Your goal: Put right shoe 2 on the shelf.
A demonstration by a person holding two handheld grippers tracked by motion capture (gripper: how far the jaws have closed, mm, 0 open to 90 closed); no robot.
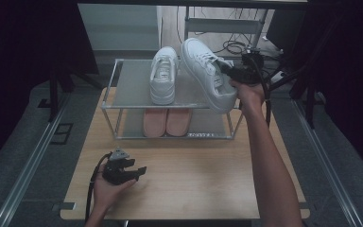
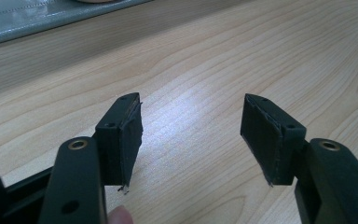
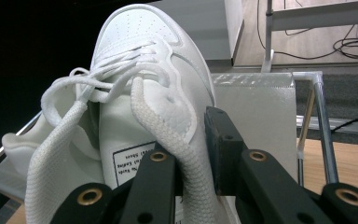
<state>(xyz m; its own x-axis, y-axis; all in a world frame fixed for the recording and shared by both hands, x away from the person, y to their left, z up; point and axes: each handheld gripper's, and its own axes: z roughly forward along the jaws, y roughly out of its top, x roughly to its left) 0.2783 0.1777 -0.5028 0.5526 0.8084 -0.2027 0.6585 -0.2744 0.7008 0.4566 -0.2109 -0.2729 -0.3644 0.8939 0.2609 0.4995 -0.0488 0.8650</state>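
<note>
Right gripper (image 3: 193,158): fingers (image 3: 223,149) pinch the collar of a white shoe (image 3: 135,84), one pad inside the opening, one against the outer side. The shoe hangs tilted in the grip, toe pointing away from the fingers, laces loose. A tongue label (image 3: 130,161) sits just beside the inner finger; its small print is upside down and cannot be read with certainty.

High view: the held shoe (image 1: 208,75) is above the right end of a rack (image 1: 111,87), at its upper shelf. Just beyond it on that shelf stands a second white shoe (image 1: 164,75), upright, with a dark tongue label too small to read. On the lower shelf, below the fingers, a pink pair (image 1: 167,121) lies side by side. Cables lie on the floor behind the rack.

Left gripper (image 2: 191,135): fingers (image 2: 121,135) spread apart, nothing between them, low over the bare wooden counter (image 2: 214,60), well apart from the rack's near edge.
</note>
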